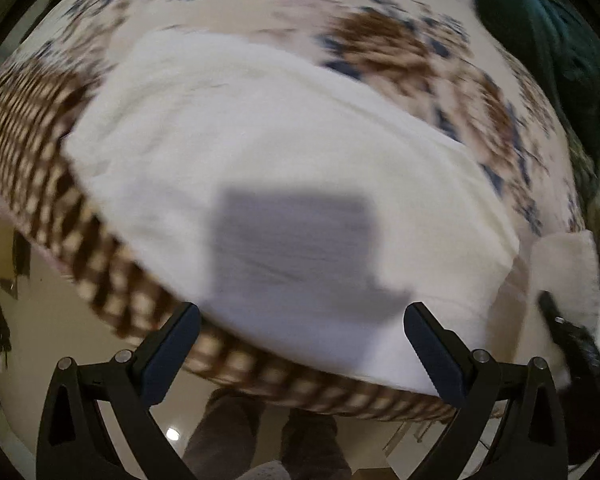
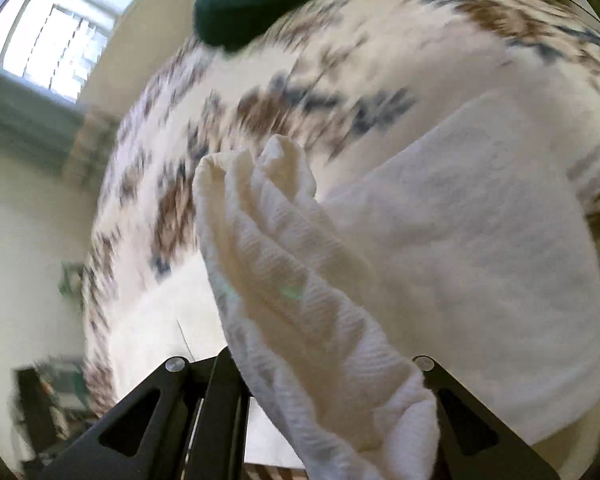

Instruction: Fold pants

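While left tongs point(image 1: 302, 354) gape above white pants point(image 1: 260, 184), right tongs point(image 2: 324, 392) pinch them

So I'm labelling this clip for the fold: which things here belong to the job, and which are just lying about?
Part of the job:
- white pants, spread on the bed
- right gripper, jaws shut on a bunched end of the pants
- left gripper, jaws open above the pants

Just lying about:
- dark green garment at the far edge of the bed
- patterned bedspread underneath
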`<state>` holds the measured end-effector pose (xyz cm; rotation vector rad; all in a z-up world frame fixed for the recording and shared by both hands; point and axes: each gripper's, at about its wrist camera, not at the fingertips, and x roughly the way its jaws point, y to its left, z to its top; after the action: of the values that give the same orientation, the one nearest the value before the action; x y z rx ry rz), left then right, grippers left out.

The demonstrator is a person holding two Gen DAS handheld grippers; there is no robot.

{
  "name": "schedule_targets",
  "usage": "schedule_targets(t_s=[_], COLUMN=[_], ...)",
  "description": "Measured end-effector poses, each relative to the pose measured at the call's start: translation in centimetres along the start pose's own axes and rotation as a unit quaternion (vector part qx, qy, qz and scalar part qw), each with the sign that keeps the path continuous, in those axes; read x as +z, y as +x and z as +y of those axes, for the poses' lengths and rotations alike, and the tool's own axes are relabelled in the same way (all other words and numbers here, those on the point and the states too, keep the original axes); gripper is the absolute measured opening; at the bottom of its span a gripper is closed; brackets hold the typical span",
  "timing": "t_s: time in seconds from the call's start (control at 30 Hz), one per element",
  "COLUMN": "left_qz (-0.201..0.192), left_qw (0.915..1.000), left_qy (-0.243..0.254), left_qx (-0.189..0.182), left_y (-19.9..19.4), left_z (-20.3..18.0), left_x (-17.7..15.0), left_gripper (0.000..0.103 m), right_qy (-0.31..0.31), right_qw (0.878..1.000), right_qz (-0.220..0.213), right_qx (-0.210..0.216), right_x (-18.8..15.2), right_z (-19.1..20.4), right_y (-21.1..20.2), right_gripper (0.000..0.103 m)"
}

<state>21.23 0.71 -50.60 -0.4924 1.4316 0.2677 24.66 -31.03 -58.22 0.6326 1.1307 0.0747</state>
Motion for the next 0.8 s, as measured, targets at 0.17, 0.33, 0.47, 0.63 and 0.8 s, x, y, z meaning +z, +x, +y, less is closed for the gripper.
schedule_targets(t_s=[0.17,0.33,0.47,0.63,0.8], left_qz=[0.0,-0.008,-0.019,-0.022,-0.015], left_qw=[0.9992,0.9979,0.998,0.9985,0.9967], left_qy=[-0.04,-0.064,-0.059,-0.007,0.06], left_qx=[0.009,0.009,-0.013,-0.049,-0.053], left_y=[0.2,-0.2,-0.9,0.2,3.4], left_z=[5.7,8.1,7.4,1.4,-6.3], left_x=[0.9,1.5,2.0,2.4,3.4], left_gripper=[0.103,0.103,0.103,0.103,0.103], right_qy=[-0.066,-0.1,-0.074,-0.038,-0.016], right_qw=[0.994,0.986,0.991,0.99,0.977], right_qz=[0.063,0.127,0.112,0.089,0.112], right_qx=[-0.066,0.026,0.002,-0.105,-0.182], right_x=[-4.5,-6.2,-4.3,-1.1,0.9], right_z=[5.0,9.1,6.5,-0.4,-7.5], right_y=[5.5,4.9,0.7,-4.3,-5.1], right_gripper=[0.047,0.068,0.092,0.095,0.06])
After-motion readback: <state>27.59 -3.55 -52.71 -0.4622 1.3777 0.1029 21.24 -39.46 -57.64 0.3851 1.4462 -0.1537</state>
